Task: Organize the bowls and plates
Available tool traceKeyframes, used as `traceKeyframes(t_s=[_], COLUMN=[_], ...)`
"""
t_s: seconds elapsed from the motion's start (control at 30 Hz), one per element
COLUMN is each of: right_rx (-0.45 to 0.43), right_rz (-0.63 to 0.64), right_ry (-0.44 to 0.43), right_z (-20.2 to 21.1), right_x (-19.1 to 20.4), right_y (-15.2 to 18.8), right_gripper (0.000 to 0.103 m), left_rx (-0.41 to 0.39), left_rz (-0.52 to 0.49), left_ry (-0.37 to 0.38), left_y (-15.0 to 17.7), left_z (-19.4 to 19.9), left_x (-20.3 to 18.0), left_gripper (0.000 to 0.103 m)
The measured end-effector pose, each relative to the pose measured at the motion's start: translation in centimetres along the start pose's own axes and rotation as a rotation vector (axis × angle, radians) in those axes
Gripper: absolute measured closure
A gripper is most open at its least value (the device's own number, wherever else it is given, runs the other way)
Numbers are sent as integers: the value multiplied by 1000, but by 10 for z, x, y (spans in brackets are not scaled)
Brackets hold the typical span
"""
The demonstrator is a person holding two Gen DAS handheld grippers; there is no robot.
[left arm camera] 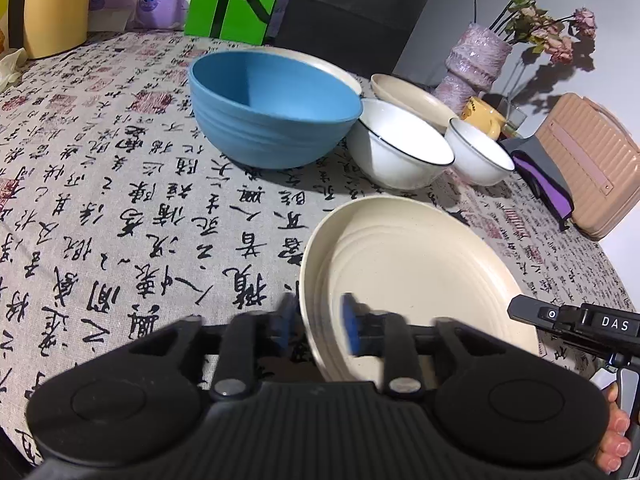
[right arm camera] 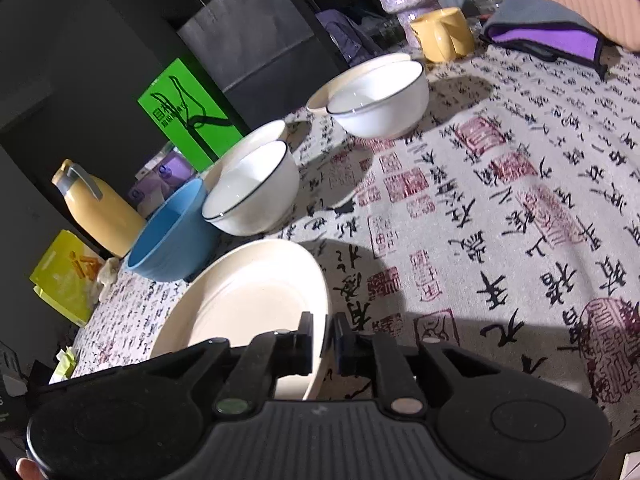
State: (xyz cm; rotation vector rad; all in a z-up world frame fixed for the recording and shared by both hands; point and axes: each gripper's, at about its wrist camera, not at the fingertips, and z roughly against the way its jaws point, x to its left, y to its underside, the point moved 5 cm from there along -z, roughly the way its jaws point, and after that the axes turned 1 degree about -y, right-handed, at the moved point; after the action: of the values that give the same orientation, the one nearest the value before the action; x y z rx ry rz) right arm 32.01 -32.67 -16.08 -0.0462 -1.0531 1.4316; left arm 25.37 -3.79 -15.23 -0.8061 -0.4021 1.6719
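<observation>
Left wrist view is showing the left tongs [left arm camera: 316, 322] standing parted astride the near rim of the cream plate [left arm camera: 420, 280], pads not pressing, the plate lying on the bench [left arm camera: 120, 200] before the blue bowl [left arm camera: 272, 108]. The right tongs [right arm camera: 323, 340] are straddling the opposite rim, narrowly gapped and seemingly gripping nothing. Both should be backing straight off so the plate is staying flat.

Likely a home dining table, calligraphy tablecloth [left arm camera: 120, 200], flower vase [left arm camera: 476, 60], bowls [left arm camera: 276, 108]
</observation>
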Motion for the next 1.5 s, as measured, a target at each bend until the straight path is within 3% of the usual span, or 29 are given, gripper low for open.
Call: traceKeyframes(t_s=[0.07,0.13,0.17,0.2,0.23,0.27,0.33,0.4,0.93,1.5], right_rx=[-15,-28,-34,-41,-48,-59,-81,-100,-118,-132], right_rz=[16,39,49,59,72,88,122,153,187,224], right_ry=[-4,-7,-19,-31,-39,-41,-37,-36,-36,-22], right_z=[4,8,10,12,14,17,22,28,31,26], right_x=[2,5,7,10,13,17,24,29,41,56], right_y=[-2,-3,-4,-4,-4,-4,-4,-4,-5,-33], right_gripper=[87,78,74,59,40,32,9,0,0,0], left_rx=[-26,-47,-59,-74,-89,-102,-135,-159,-178,-225], left_rz=[-12,-24,-26,-27,-29,-30,-34,-38,-23,-31], left_ry=[-3,2,2,5,6,2,6,10,6,22], left_y=[-1,-2,-3,-4,-4,-5,-7,-8,-14,-44], left_z=[6,11,13,17,20,24,32,38,50,64], left_x=[-1,-3,-3,-3,-4,-3,-3,-2,8,11], left_gripper=[54,42,30,17,12,2,0,0,0,0])
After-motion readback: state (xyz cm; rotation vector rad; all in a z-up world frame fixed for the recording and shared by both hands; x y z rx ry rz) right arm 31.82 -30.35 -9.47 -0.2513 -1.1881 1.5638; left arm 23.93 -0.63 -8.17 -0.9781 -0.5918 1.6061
